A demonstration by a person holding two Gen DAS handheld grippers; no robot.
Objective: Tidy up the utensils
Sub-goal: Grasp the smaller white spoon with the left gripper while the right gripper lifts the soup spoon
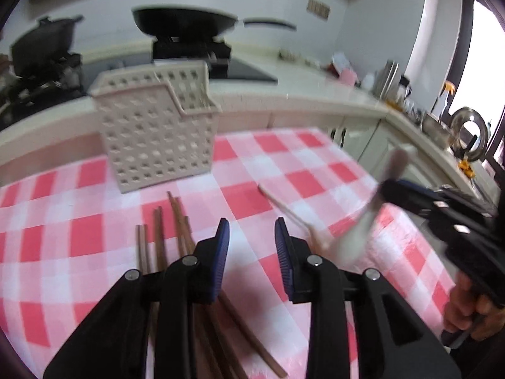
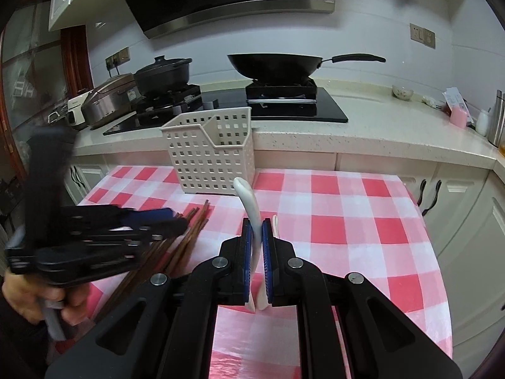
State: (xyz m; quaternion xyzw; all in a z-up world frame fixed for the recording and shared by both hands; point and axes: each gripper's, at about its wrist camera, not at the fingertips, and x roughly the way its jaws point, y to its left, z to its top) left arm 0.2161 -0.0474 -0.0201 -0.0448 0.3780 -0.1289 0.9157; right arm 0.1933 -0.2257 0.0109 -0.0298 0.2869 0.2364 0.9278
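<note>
Your left gripper point(image 1: 252, 237) hangs over the checked cloth point(image 1: 315, 170) with its fingers point(image 1: 222, 243) a narrow gap apart and nothing between them. Just to its left, partly under it, lie the brown wooden chopsticks point(image 1: 159, 240), loose on the cloth with their tips towards the white perforated utensil basket point(image 1: 151, 132). That basket stands upright at the far edge of the cloth, against the pale counter point(image 1: 284, 94) behind it, well apart from your left fingers.

To the right of your left gripper a white spoon point(image 1: 284, 208) lies flat on the cloth, its handle slanting away. Further right, your right gripper point(image 2: 256, 225) has its fingers point(image 2: 247, 237) pressed on a second white spoon point(image 2: 249, 202), held off the cloth with one end curving up past the fingertips towards the basket. Your right hand point(image 1: 473, 312) grips that tool's handle at the right edge of the left wrist view.
</note>
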